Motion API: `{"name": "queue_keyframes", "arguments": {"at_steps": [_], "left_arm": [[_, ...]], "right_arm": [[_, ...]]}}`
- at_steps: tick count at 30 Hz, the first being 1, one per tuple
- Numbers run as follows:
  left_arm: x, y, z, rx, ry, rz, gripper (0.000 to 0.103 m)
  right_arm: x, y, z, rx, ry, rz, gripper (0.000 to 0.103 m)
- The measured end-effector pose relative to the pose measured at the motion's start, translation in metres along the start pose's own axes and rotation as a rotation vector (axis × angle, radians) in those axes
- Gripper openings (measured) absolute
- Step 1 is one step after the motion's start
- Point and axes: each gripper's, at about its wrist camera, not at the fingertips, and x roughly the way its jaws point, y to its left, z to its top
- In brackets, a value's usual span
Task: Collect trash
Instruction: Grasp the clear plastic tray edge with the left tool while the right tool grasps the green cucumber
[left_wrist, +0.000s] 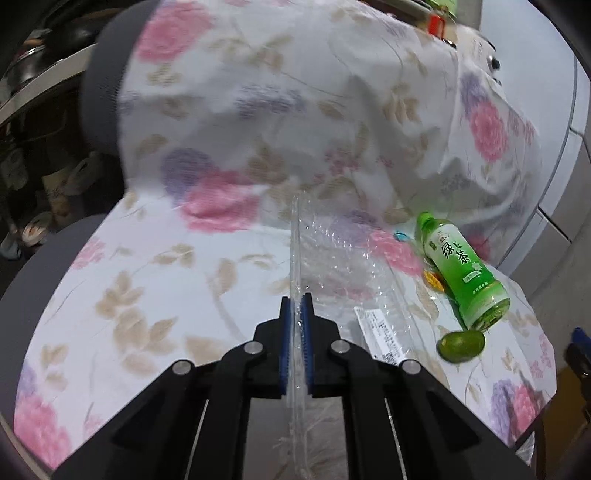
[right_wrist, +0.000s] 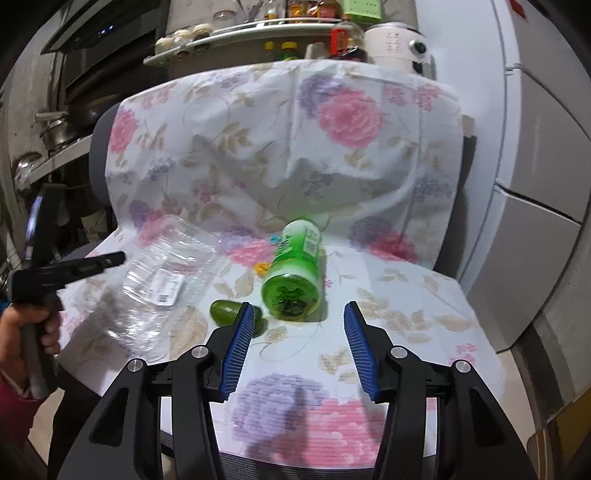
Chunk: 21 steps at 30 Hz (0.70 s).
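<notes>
Pinching the thin edge of a clear plastic container (left_wrist: 334, 258), the left gripper (left_wrist: 296, 306) has its jaws closed almost flat on the flimsy rim, at lower centre of the left wrist view. The container lies on the floral cloth (left_wrist: 147, 295) covering a chair seat, a printed label on it. The right gripper (right_wrist: 298, 314) hangs with jaws about half open and nothing between them, lined up at lower centre of its view on the green tea bottle (right_wrist: 295, 269), which lies on its side with its base toward the camera. A small green fruit (right_wrist: 236, 314) sits just beside the bottle, partly behind the left-hand finger.

The risks, as I judge them: the thin plastic may buckle or slip out of so narrow a pinch when lifted; the round bottle may roll away if one finger touches first; and the fruit could be knocked off the seat.
</notes>
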Motion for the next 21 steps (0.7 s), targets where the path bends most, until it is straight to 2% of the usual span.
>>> {"name": "queue_keyframes", "arguments": {"at_steps": [1, 5, 7, 13, 15, 21], "left_arm": [[-0.004, 0.002, -0.003, -0.004, -0.002, 0.002, 0.004], [-0.013, 0.010, -0.015, -0.024, -0.001, 0.015, 0.004], [-0.011, 0.012, -0.019, -0.025, 0.003, 0.020, 0.004], [-0.003, 0.022, -0.024, -0.044, 0.027, 0.012, 0.004], [-0.001, 0.023, -0.026, -0.048, 0.030, 0.009, 0.004], [0.004, 0.027, -0.031, -0.062, 0.043, -0.008, 0.005]], "right_arm": [[0.003, 0.003, -0.001, 0.000, 0.006, 0.011, 0.052], [0.028, 0.019, -0.004, 0.003, 0.044, 0.045, 0.069], [0.041, 0.027, -0.005, 0.009, 0.065, 0.046, 0.073], [0.075, 0.046, -0.007, 0.038, 0.103, 0.037, 0.076], [0.086, 0.052, -0.005, 0.042, 0.107, 0.016, 0.083], [0.112, 0.054, 0.000, 0.088, 0.155, -0.024, 0.083]]}}
